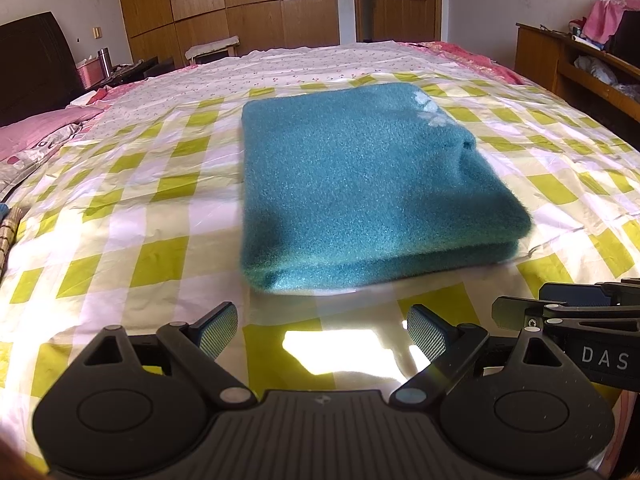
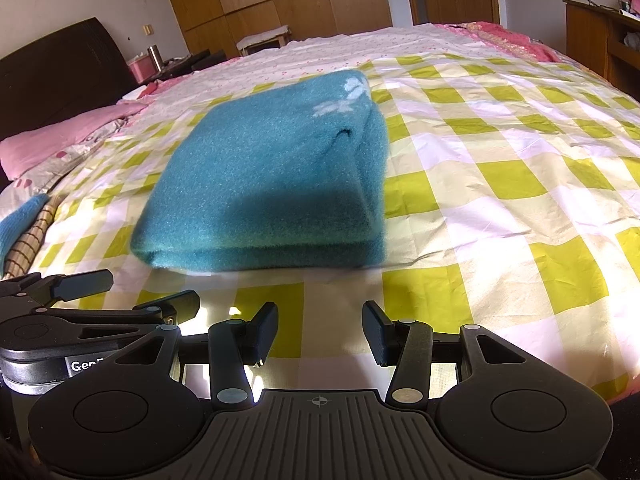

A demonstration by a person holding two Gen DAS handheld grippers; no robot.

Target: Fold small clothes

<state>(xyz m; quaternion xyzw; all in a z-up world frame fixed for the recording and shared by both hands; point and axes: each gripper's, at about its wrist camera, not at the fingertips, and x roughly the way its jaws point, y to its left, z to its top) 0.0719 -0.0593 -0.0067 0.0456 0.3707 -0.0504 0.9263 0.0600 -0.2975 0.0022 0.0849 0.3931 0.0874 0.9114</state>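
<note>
Nearest us, the left tongs (image 1: 322, 330) stand wide apart and empty, hovering over the yellow-and-white checked bedsheet (image 1: 152, 216). The right tongs (image 2: 320, 330) sit just beside them, also parted and holding nothing.

Just beyond both pairs lies the teal fleece garment with pale flower print (image 2: 272, 168), folded into a thick rectangle on the bed, its layered edge facing us. We judge the fold essentially complete.

Risks from here:
- The right-hand side shows a tuck where a layer bulges. A careless nudge there could spring the stack open.
- Fleece is thick and slippery between layers; gripping only the top layer would peel it back and undo the fold.
- The loose bedsheet could get pinched along with the garment's edge.

At far left, a striped cloth (image 2: 30, 240) and a light blue piece (image 2: 20, 220) lie near the bed edge, possibly next.
</note>
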